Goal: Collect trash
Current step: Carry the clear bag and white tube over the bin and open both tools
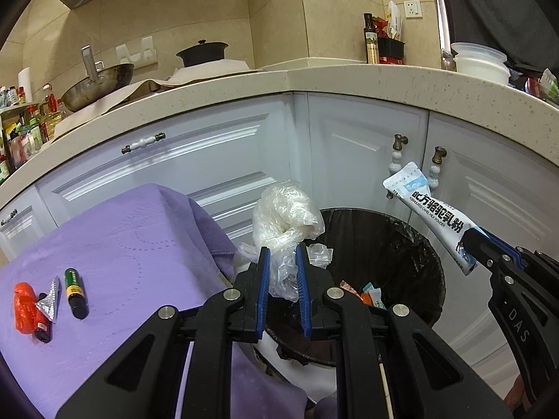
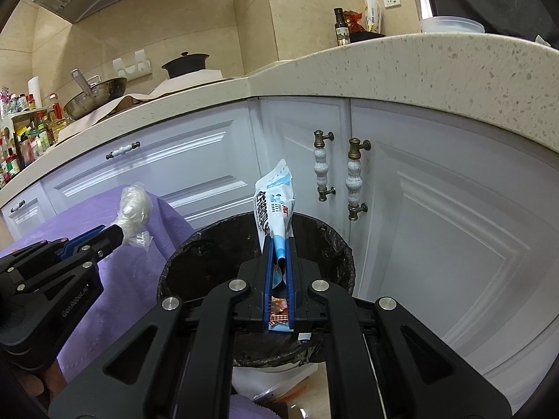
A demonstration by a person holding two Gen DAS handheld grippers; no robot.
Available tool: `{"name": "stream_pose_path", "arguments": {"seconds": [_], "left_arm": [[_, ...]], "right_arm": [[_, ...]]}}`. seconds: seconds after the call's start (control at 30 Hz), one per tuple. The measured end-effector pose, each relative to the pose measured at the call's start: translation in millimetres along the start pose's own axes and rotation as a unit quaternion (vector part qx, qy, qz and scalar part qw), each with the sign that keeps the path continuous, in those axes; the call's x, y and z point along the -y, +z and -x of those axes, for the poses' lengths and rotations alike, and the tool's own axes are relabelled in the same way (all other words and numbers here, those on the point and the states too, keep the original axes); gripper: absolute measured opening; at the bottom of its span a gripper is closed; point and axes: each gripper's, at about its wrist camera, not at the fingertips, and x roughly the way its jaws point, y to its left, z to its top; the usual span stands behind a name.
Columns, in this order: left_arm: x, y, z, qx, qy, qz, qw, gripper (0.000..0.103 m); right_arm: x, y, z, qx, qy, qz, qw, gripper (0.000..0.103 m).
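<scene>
My left gripper (image 1: 283, 249) is shut on a crumpled clear plastic bag (image 1: 284, 216), held beside the left rim of a black-lined trash bin (image 1: 419, 244). The same bag (image 2: 134, 206) and left gripper (image 2: 118, 234) show at the left of the right wrist view. My right gripper (image 2: 279, 241) is shut on a white and blue powder sachet (image 2: 274, 199), upright over the bin (image 2: 335, 244). That sachet (image 1: 429, 214) and right gripper (image 1: 466, 244) hang at the bin's right rim. On the purple cloth (image 1: 122, 244) lie a green battery (image 1: 74, 292), a silver wrapper (image 1: 50, 298) and a red scrap (image 1: 24, 305).
White cabinet doors (image 2: 436, 227) with ceramic handles (image 2: 354, 178) stand just behind the bin. A speckled countertop (image 1: 349, 76) above carries a wok (image 1: 97, 85), a dark pot (image 1: 202, 52), bottles and white bowls (image 1: 480, 61). Several wrappers (image 1: 363, 293) lie inside the bin.
</scene>
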Motion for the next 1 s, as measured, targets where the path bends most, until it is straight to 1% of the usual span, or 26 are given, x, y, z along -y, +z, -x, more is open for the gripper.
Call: {"name": "stream_pose_path", "arguments": {"seconds": [0.13, 0.23, 0.27, 0.3, 0.37, 0.43, 0.57, 0.77, 1.0], "left_arm": [[5, 1, -9, -0.002, 0.001, 0.0, 1.0, 0.016], [6, 1, -17, -0.011, -0.004, 0.007, 0.9999, 0.016], [7, 2, -20, -0.016, -0.006, 0.01, 0.9998, 0.017], [8, 2, -22, -0.019, -0.007, 0.012, 0.9997, 0.017], [8, 3, -25, -0.025, -0.01, 0.015, 0.9995, 0.024], [10, 3, -26, -0.027, -0.01, 0.014, 0.9995, 0.026], [11, 2, -24, -0.024, -0.008, 0.011, 0.9996, 0.037], [9, 2, -19, -0.021, -0.002, 0.008, 0.9998, 0.042], [-13, 3, -5, -0.015, 0.012, 0.022, 0.9996, 0.046]], "right_arm": [[0, 0, -7, -0.002, -0.001, 0.001, 1.0, 0.007], [0, 0, -16, -0.004, -0.001, 0.002, 1.0, 0.008], [0, 0, -19, -0.006, -0.001, 0.002, 1.0, 0.012], [2, 0, -21, -0.005, -0.003, 0.0, 1.0, 0.018], [4, -1, -25, -0.007, -0.005, -0.006, 1.0, 0.025], [5, -2, -29, -0.012, -0.005, -0.009, 1.0, 0.025], [4, -5, -29, -0.015, -0.006, -0.01, 1.0, 0.025], [2, -7, -27, -0.016, -0.009, -0.01, 1.0, 0.025], [-9, -2, -22, -0.013, 0.001, -0.006, 1.0, 0.025]]}}
